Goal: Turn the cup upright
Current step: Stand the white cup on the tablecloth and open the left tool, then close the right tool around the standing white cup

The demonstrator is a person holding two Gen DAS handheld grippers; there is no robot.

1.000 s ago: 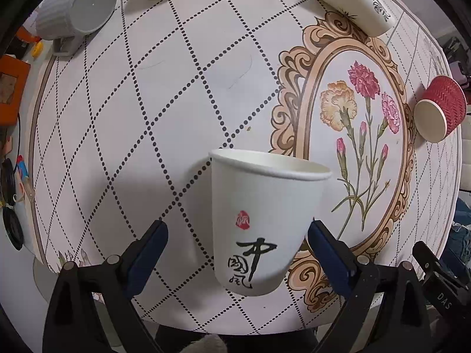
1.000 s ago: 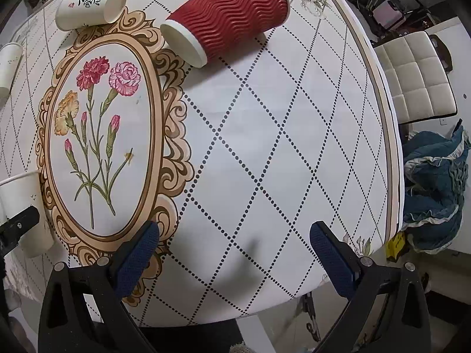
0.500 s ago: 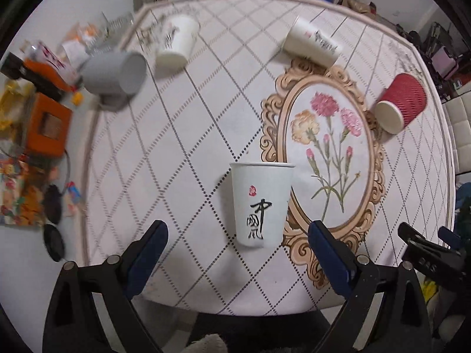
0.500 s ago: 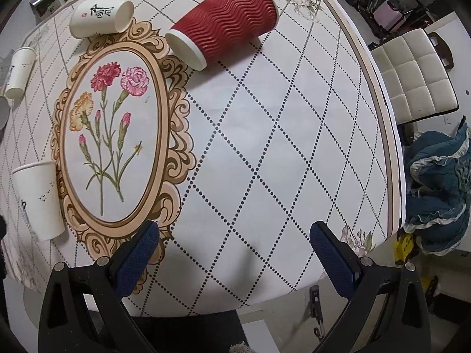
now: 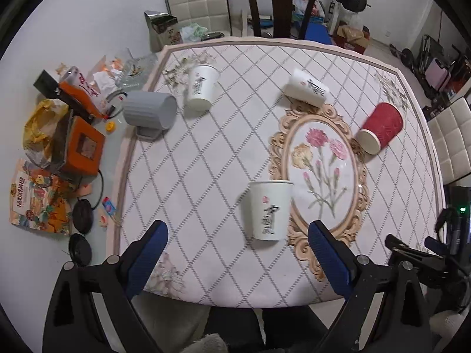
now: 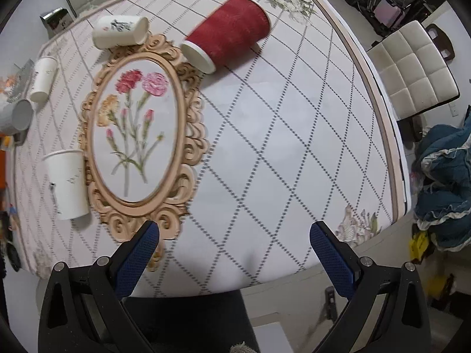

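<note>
A white paper cup with black calligraphy (image 5: 269, 210) stands upright on the table, just left of the flower oval; it also shows in the right wrist view (image 6: 66, 182). My left gripper (image 5: 238, 253) is open and empty, pulled back above the near table edge, apart from the cup. My right gripper (image 6: 234, 248) is open and empty over the near edge. A red ribbed cup (image 6: 228, 33) lies on its side at the far right (image 5: 379, 128). Two more white cups (image 5: 307, 89) (image 5: 201, 89) and a grey mug (image 5: 148, 113) lie on their sides.
The table (image 5: 206, 158) has a diamond-pattern cloth with a framed flower oval (image 5: 322, 170). Clutter, an orange box (image 5: 84, 147) and bags sit on the floor at the left. Chairs stand at the back (image 5: 200, 6) and right (image 6: 412, 73). Blue cloth (image 6: 444, 188) lies at the right.
My left gripper has drawn back and risen away from the upright white cup, so more of the table shows. My right gripper has also drawn back a little.
</note>
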